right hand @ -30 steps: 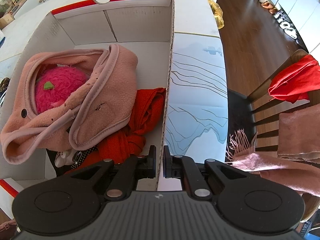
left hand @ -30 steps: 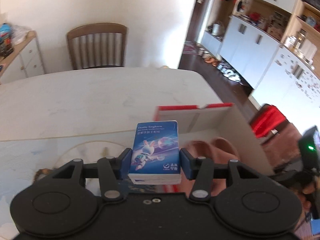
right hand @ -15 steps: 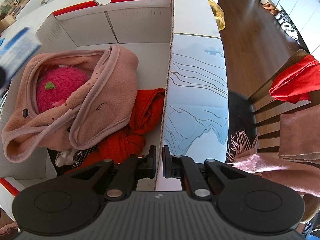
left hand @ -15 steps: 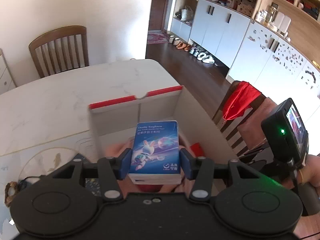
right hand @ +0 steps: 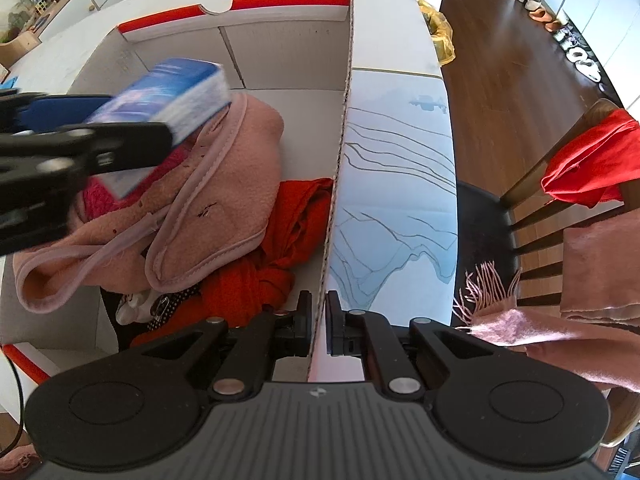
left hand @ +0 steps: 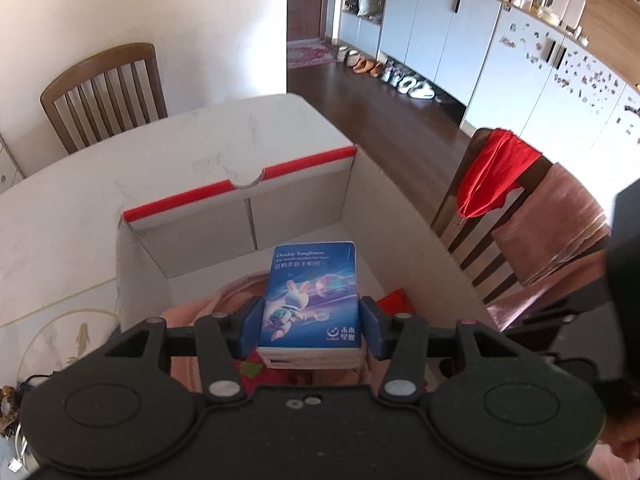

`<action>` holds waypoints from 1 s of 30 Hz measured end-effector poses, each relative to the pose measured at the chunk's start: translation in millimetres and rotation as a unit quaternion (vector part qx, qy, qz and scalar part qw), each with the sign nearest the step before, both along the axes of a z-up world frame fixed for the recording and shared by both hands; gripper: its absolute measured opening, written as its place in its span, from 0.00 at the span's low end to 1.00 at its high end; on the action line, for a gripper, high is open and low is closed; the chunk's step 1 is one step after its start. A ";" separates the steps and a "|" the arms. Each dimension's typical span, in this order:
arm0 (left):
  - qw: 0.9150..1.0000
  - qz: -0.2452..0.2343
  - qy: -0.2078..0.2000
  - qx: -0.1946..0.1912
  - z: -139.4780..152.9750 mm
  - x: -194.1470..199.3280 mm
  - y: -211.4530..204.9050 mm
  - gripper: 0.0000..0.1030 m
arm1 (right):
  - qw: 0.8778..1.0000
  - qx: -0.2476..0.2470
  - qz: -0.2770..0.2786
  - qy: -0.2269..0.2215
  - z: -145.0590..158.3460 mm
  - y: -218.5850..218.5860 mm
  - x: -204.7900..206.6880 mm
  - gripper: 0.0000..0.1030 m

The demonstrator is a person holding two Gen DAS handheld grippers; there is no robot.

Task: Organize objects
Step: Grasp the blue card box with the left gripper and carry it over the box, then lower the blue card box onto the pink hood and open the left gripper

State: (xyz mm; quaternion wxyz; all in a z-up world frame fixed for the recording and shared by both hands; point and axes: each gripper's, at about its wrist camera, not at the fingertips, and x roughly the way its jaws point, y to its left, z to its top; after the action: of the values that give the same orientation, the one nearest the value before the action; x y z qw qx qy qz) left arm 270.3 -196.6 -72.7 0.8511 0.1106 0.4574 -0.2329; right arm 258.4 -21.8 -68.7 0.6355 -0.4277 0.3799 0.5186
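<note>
The left gripper [left hand: 311, 322] has its jaws clamped on the two long sides of a blue tissue pack [left hand: 312, 294], holding it above the open cardboard box [left hand: 256, 220] and over the pink fleece garment [right hand: 224, 184] inside, seemingly so it can be lowered in with the other things. The right gripper [right hand: 319, 322] has its jaws pressed together on the box's right wall [right hand: 340, 152], probably to steady the box while the pack goes in. The pack's face reads "Double Toughness" above a cartoon rabbit; the smaller lines beneath are too fine to read. Beside the fleece lies a red cloth [right hand: 288, 232]. The box sits on the marble desk [left hand: 120, 168], whose near end carries a pale blue printed mat [right hand: 396, 200].
</note>
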 end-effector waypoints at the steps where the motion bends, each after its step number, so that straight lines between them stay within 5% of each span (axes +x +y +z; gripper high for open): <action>1: 1.000 0.001 0.003 0.002 -3.0 1.7 -0.8 0.49 | 1.000 0.000 0.000 0.000 0.0 -0.2 0.2 0.05; 14: 0.999 -0.011 0.043 0.018 -25.5 12.9 0.7 0.50 | 1.000 0.000 0.002 -0.003 -0.7 0.2 -0.9 0.05; 22: 0.999 -0.008 0.040 -0.004 -15.4 9.1 9.2 0.68 | 1.000 0.000 0.001 -0.002 -1.2 -0.7 -0.3 0.05; 30: 0.999 -0.004 0.033 -0.032 7.8 1.8 20.1 0.72 | 1.000 0.000 0.000 -0.003 -1.4 -0.4 -0.7 0.05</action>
State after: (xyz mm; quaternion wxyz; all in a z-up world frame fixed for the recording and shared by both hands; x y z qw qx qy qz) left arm 272.1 -176.5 -64.9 0.8375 0.0775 0.4776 -0.2541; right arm 257.7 -22.2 -70.0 0.6363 -0.4293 0.3783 0.5174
